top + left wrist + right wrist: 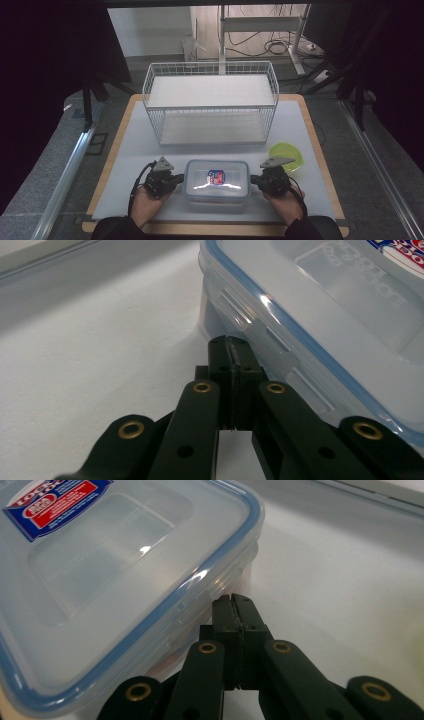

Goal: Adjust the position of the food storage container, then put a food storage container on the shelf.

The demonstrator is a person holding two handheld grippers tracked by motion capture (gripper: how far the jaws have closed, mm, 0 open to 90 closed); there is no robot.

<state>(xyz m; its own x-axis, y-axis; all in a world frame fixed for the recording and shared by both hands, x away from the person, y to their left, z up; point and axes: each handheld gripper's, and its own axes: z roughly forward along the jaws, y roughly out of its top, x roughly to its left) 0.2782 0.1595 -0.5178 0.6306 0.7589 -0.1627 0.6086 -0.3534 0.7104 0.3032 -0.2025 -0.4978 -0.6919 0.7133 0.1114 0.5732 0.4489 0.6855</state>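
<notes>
A clear plastic food box [216, 180] with a blue-sealed lid and a red and blue label lies on the white mat near the front edge. My left gripper [181, 178] is at the box's left end, my right gripper [253, 178] at its right end. In the left gripper view the jaws [230, 340] are pressed together with nothing between them, their tips beside the side latch of the box [320, 305]. In the right gripper view the jaws [233, 598] are likewise pressed together, tips just under the lid rim at a corner of the box [110, 580].
A white wire basket [150, 82] with two shelf levels stands at the back of the mat. A yellow-green bowl [289, 152] sits just behind my right gripper. The wooden table edge [320, 150] frames the mat; dark frames and cables lie beyond.
</notes>
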